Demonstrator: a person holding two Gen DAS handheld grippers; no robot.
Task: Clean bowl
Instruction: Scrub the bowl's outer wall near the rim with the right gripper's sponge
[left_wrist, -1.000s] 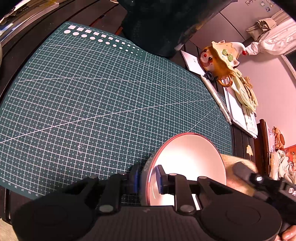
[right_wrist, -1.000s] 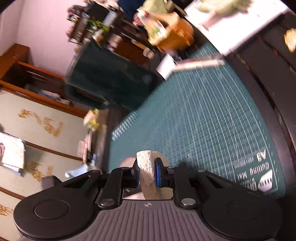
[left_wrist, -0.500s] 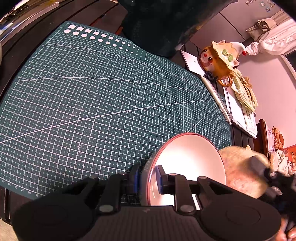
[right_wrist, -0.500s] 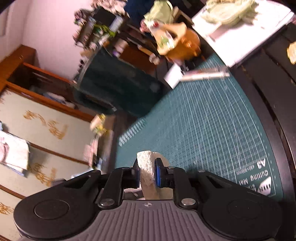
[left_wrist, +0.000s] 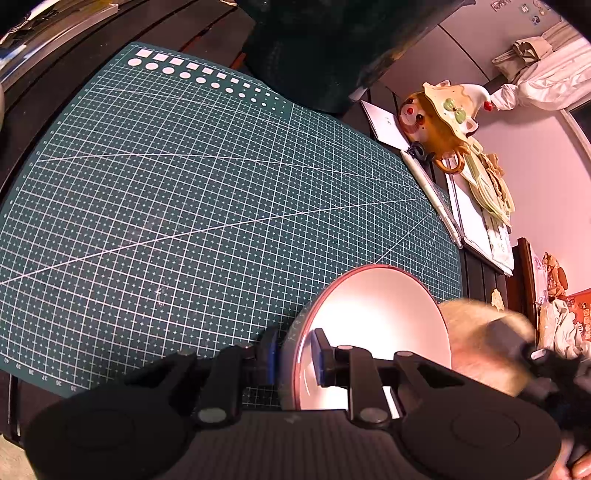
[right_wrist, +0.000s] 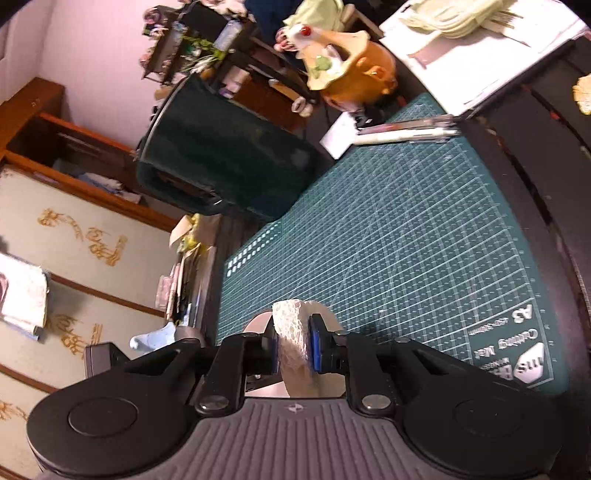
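A white bowl (left_wrist: 373, 325) with a red rim and grey outside stands tilted on its edge above the green cutting mat (left_wrist: 184, 203). My left gripper (left_wrist: 295, 358) is shut on the bowl's rim, one finger inside and one outside. My right gripper (right_wrist: 293, 349) is shut on a white net-textured sponge (right_wrist: 291, 332). In the left wrist view the sponge (left_wrist: 476, 339) shows blurred just right of the bowl's rim, with the right gripper behind it. A part of the bowl (right_wrist: 258, 325) shows behind the sponge in the right wrist view.
A dark green bin (right_wrist: 221, 162) stands at the mat's far edge. An orange bear-shaped toy (left_wrist: 439, 122), pens (left_wrist: 432, 195) and papers (left_wrist: 476, 221) lie along the mat's right side. Dark table (right_wrist: 554, 129) surrounds the mat.
The right gripper with the sponge has shifted beside the bowl's right rim and turned, its view swinging. The left gripper and bowl have stayed still.
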